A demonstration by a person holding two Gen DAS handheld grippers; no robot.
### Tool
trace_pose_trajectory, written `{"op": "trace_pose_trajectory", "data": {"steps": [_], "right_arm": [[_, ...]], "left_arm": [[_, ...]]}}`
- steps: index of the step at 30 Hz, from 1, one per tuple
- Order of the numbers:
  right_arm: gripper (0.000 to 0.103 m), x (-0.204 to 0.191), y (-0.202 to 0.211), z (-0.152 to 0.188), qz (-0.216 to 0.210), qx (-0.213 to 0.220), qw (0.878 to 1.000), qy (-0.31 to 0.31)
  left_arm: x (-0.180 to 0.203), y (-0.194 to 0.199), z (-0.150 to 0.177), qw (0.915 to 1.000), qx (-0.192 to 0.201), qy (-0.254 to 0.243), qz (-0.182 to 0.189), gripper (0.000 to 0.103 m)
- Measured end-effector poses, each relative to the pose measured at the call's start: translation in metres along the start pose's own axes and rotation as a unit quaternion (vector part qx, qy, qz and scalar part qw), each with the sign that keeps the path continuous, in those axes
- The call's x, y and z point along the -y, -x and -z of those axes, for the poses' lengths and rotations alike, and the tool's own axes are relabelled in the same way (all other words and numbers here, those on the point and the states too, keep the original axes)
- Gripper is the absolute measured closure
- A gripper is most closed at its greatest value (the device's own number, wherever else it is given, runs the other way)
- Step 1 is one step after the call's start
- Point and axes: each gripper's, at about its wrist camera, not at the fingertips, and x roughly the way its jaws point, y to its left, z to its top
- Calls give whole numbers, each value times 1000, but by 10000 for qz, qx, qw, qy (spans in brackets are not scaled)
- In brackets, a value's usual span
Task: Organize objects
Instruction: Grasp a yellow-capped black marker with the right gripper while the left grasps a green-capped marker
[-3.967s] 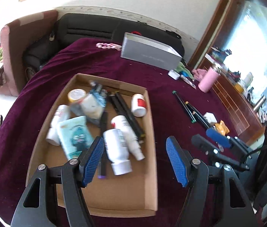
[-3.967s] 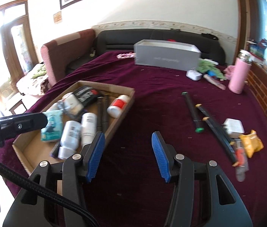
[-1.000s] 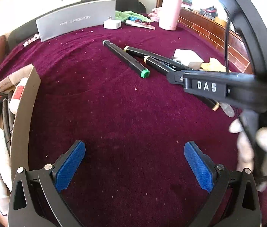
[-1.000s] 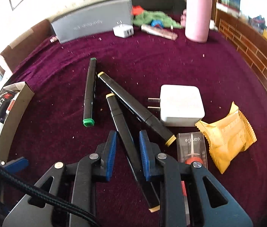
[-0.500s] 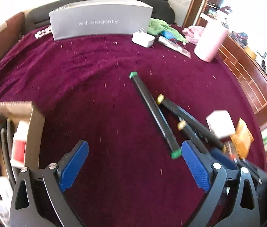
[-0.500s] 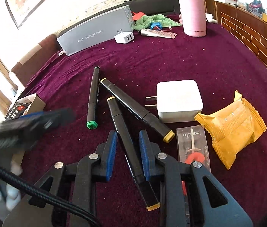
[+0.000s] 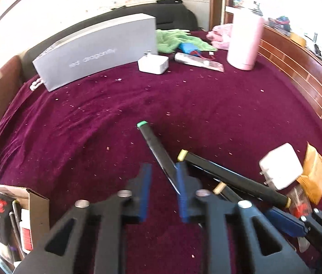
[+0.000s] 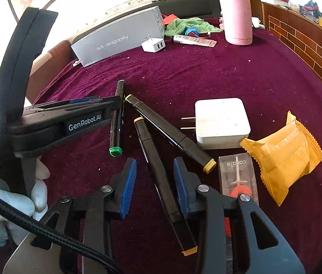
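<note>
— Left claw point(image 7: 161, 171): how does it stand?
— Drawn almost together on the green-capped marker point(image 7: 154, 146), just right of centre in its own view; the black barrel lies against the right-hand pad. That picture is blurred, mind.
— And from the other camera?
— At middle left, its tip lies across that marker's middle. A white-gloved hand point(image 8: 12, 205) grips its handle at lower left.
— Right claw point(image 8: 154, 166)?
— Its jaws are opening. The orange-capped marker point(image 8: 151, 155) lies loose between the blue pads, bottom centre, on the maroon bench point(image 8: 229, 68).
— Anything beside it?
— The yellow-capped marker point(image 8: 172, 132) runs just to the right, then a white charger point(image 8: 221, 121) and a yellow packet point(image 8: 282, 157). The cardboard box point(image 7: 37, 205) is lower left in the left view.
</note>
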Motion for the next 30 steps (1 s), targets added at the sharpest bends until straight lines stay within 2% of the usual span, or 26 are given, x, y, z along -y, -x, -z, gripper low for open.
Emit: {"op": "trace_pose_trajectory", "data": {"steps": [3, 5, 8, 9, 10, 12, 17, 21, 23, 24, 25, 27, 30], "right_arm": [[71, 1, 0, 0, -28, 4, 10000, -23], [71, 0, 1, 1, -11, 4, 10000, -7], [70, -1, 0, 0, -7, 4, 10000, 13], [70, -1, 0, 0, -16, 5, 10000, 10], [69, 0, 0, 0, -25, 7, 10000, 6], [69, 0, 0, 0, -34, 7, 10000, 11], [67, -1, 0, 0, -40, 4, 10000, 25], [67, -1, 0, 0, -44, 4, 10000, 19], [67, -1, 0, 0, -40, 3, 10000, 25], [67, -1, 0, 0, -40, 3, 10000, 27], [66, -2, 0, 0, -43, 3, 10000, 36], [65, -2, 0, 0, -51, 4, 10000, 45], [65, -1, 0, 0, -89, 14, 10000, 4]], "left_arm": [[-10, -1, 3, 9999, -82, 96, -113, 88], [-24, -8, 6, 9978, -301, 491, 341, 88], [-36, 1, 9, 9930, -123, 992, 627, 87], [-37, 6, 7, 9918, -27, 1093, 665, 85], [-37, 9, 5, 9917, 35, 1137, 603, 78], [-30, 7, 1, 9938, -1, 1043, 395, 68], [-10, -1, 5, 9968, -95, 737, 294, 67], [3, -13, 5, 9990, -198, 375, -161, 65], [10, -14, 10, 9995, 7, 6, -318, 64], [13, -14, 11, 9992, 58, -154, -367, 68], [13, -13, 13, 9996, 11, -206, -217, 78], [9, -9, 16, 9998, -115, -175, 3, 90], [4, 1, 27, 9994, -177, -269, 128, 92]]}}
